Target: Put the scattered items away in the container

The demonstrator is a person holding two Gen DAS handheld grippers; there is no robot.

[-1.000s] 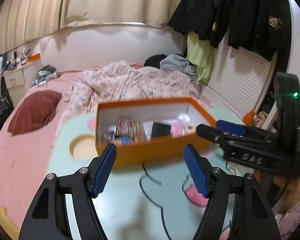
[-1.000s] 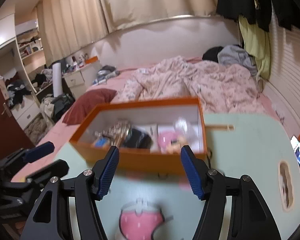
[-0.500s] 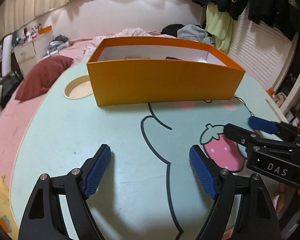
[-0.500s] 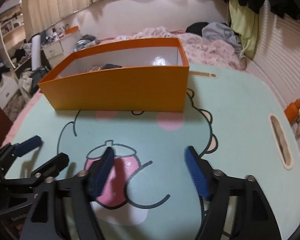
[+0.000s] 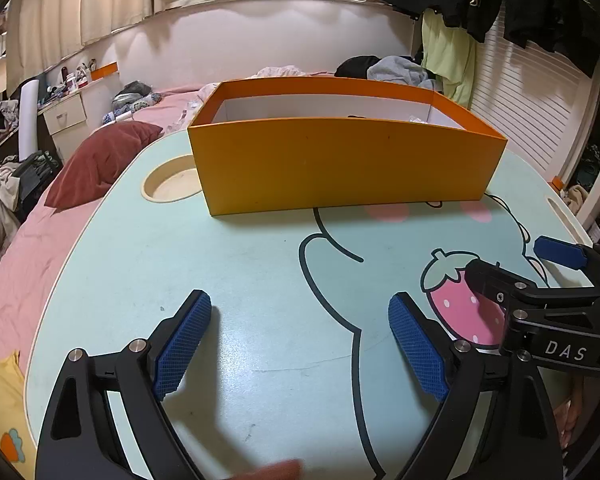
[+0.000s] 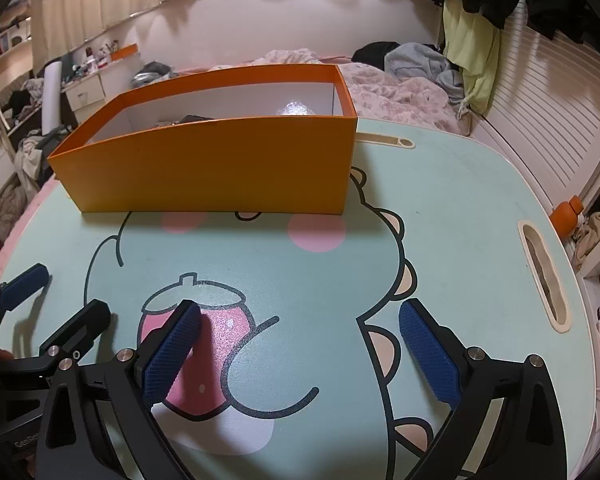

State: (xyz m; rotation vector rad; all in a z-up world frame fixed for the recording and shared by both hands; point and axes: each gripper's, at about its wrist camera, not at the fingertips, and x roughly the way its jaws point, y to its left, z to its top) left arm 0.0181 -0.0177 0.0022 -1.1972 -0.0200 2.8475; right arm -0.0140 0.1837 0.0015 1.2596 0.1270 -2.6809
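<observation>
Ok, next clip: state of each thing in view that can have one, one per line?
orange box: lidless, upright on the table, items inside, mostly hidden by its front wall
left gripper: open, jaws just been opening, nothing between them
right gripper: open, jaws just been opening, nothing between them
table: no loose items showing in front of the box

Only clear text: "DAS", white letters on the black body of the right gripper (image 5: 556, 276), left wrist view. Right wrist view: partial "GeaRo…" on the left gripper (image 6: 40, 300) body, cut off, rest unreadable. Shelf packaging too small to read.
</observation>
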